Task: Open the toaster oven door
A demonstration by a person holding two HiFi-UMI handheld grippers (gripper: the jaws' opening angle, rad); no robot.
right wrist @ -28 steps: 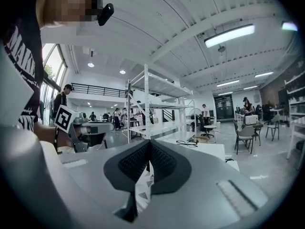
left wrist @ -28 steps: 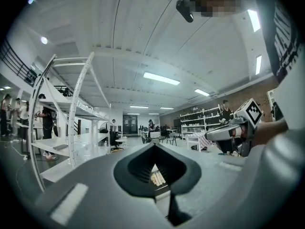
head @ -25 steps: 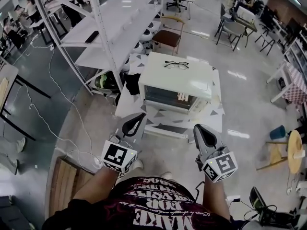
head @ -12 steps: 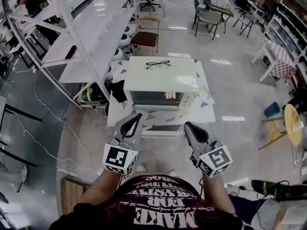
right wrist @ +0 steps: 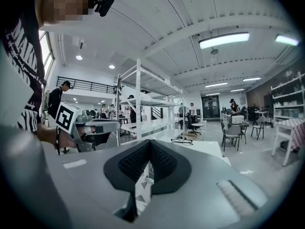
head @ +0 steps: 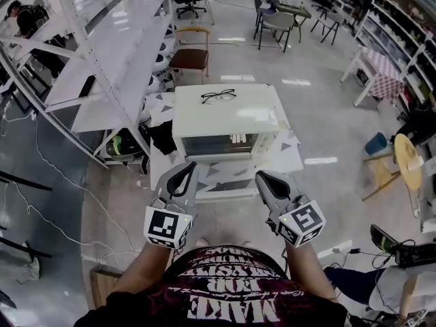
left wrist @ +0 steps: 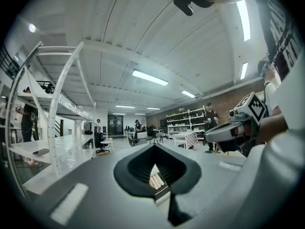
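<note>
The white toaster oven (head: 225, 114) stands on a low white table (head: 289, 157), its glass door (head: 218, 144) closed and facing me. A pair of glasses (head: 219, 96) lies on its top. My left gripper (head: 181, 177) hovers in front of the table's near edge, left of the door, shut with nothing held. My right gripper (head: 266, 180) hovers level with it on the right, also shut and empty. In the right gripper view the jaws (right wrist: 148, 147) meet, and the oven top (right wrist: 207, 149) with the glasses (right wrist: 181, 140) lies beyond. The left gripper view shows closed jaws (left wrist: 153, 150).
A tall white shelving rack (head: 102, 60) runs along the left. Dark bags (head: 162, 136) sit on the floor between the rack and the table. A brown chair (head: 189, 56) stands behind the oven. More tables, chairs and people are farther off.
The oven has come nearer and more central in the head view. Both grippers sit closer to the table's front edge, still shut.
</note>
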